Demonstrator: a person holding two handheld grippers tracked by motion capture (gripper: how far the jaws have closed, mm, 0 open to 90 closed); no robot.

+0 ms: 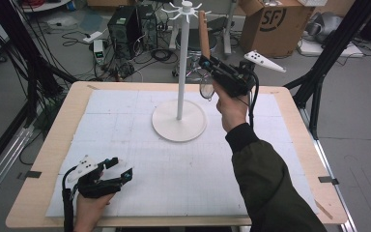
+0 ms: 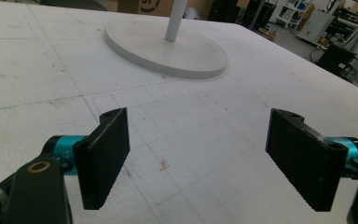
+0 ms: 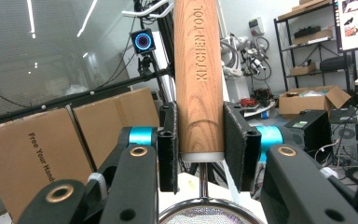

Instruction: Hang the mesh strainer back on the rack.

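Observation:
My right gripper (image 1: 204,61) is raised beside the white stand's pole (image 1: 182,63), shut on a strainer's wooden handle (image 1: 204,34), which points up toward the stand's hook ring (image 1: 186,8). The strainer's mesh bowl (image 1: 206,90) hangs below the jaws. In the right gripper view the handle (image 3: 199,70), marked KITCHEN TOOL, is clamped between both pads of my right gripper (image 3: 200,144), with the mesh rim (image 3: 205,212) underneath. My left gripper (image 1: 121,169) rests open at the table's front left. Its jaws stand wide apart over the bare mat in the left gripper view (image 2: 198,158), facing the stand's round base (image 2: 168,44).
A white gridded mat (image 1: 174,164) covers the wooden table (image 1: 43,193). The stand's base (image 1: 179,121) sits at the mat's far middle. Behind the table are a cardboard box (image 1: 275,24), a computer tower (image 1: 125,29) and floor cables. Black frame struts (image 1: 319,87) stand at the right.

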